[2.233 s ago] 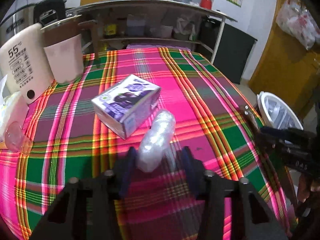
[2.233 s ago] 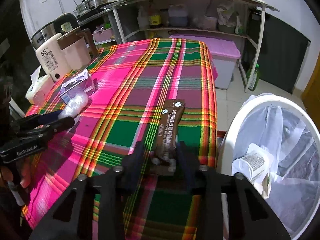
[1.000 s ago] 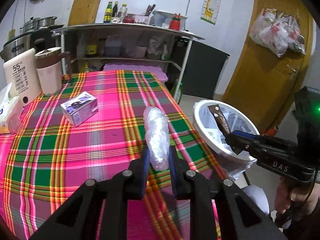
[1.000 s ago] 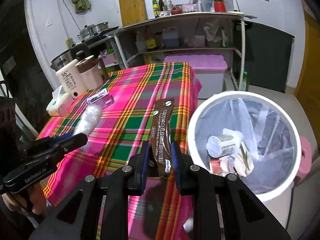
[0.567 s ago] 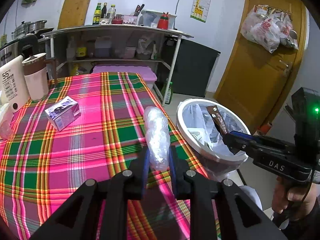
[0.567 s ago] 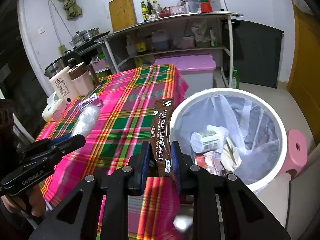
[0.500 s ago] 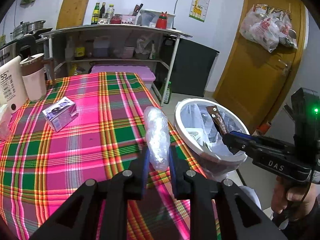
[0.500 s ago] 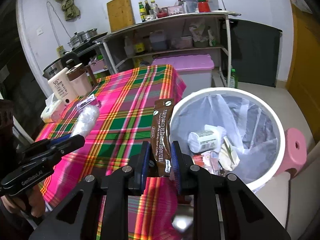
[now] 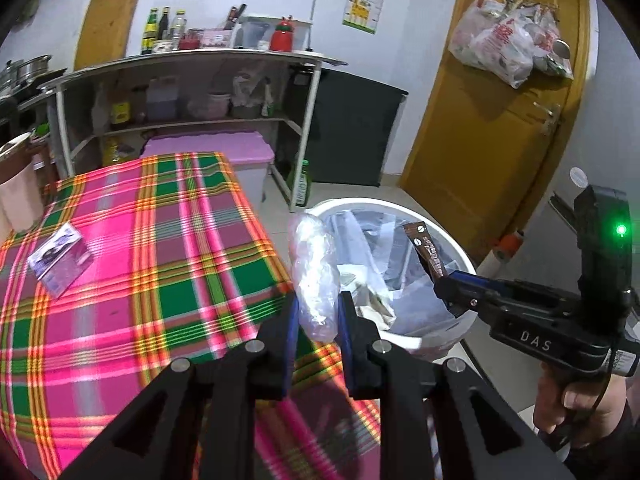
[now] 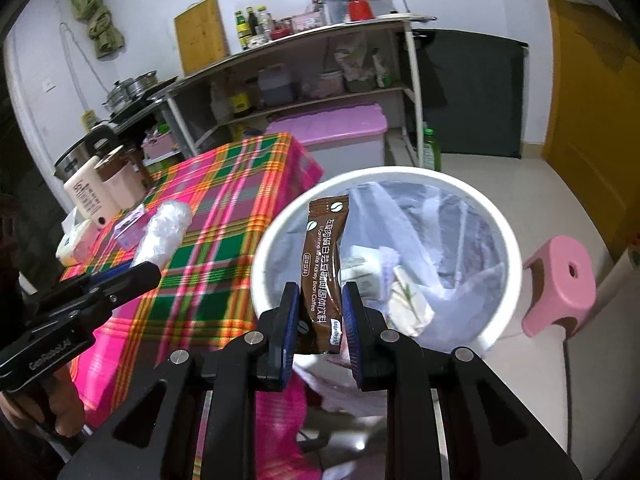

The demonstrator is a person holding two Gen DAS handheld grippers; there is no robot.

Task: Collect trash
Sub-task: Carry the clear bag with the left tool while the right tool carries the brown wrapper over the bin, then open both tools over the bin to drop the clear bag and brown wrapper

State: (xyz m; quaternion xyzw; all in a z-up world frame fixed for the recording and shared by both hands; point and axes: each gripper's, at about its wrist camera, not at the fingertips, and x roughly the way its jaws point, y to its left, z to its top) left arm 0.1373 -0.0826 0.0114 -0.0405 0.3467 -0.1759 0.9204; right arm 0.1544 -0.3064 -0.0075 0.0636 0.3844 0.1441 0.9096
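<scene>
Sachet point(image 10: 322, 276) now over bin point(image 10: 505, 236).

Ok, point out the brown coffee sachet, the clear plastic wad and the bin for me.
brown coffee sachet point(image 10: 322, 264): right wrist view, middle of its printed face.
clear plastic wad point(image 9: 314, 276): left wrist view, middle of the crumpled bundle.
bin point(image 10: 505, 236): right wrist view, white rim, right side.

We cannot read the purple box point(image 9: 60, 258) print — too small. Kettle point(image 9: 16, 188) cut by frame edge. Coffee sachet point(image 10: 322, 272) lower end hidden between the pads; bin point(image 10: 508, 240) contents partly covered — near tablecloth point(image 9: 120, 280) edge blurred.
</scene>
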